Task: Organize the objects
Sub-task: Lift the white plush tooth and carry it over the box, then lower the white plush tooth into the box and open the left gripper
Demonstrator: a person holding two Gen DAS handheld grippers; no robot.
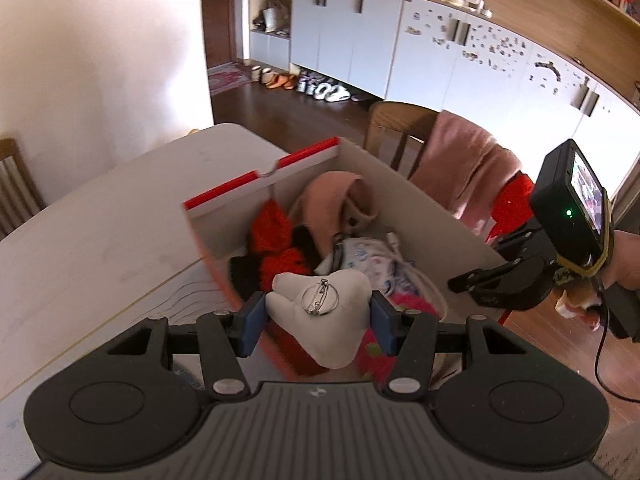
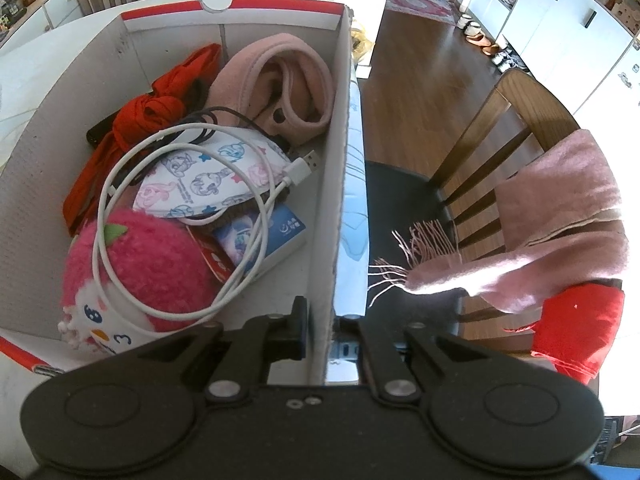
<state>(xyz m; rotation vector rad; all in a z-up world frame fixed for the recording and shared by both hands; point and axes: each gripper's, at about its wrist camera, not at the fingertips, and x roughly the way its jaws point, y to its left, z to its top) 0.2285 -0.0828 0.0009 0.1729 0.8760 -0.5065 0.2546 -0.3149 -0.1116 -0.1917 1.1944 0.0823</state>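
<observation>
My left gripper (image 1: 318, 312) is shut on a white tooth-shaped plush brooch (image 1: 320, 320) with a metal safety pin on its back, held over the near edge of the open cardboard box (image 1: 420, 200). My right gripper (image 2: 332, 332) is shut on the box's right wall (image 2: 340, 160), one finger inside and one outside. Inside the box lie a pink strawberry plush (image 2: 148, 276), a white USB cable (image 2: 180, 184), a patterned face mask (image 2: 208, 176), a pink headband (image 2: 280, 84), a red cloth (image 2: 152, 116) and a blue packet (image 2: 276, 236). The right gripper also shows in the left wrist view (image 1: 456, 282).
The box stands on a white table (image 1: 100, 220) near its edge. A wooden chair (image 2: 500, 128) with a pink scarf (image 2: 560, 216) and red cloth (image 2: 576, 328) stands right beside the box. White cabinets (image 1: 400, 48) and shoes line the far wall.
</observation>
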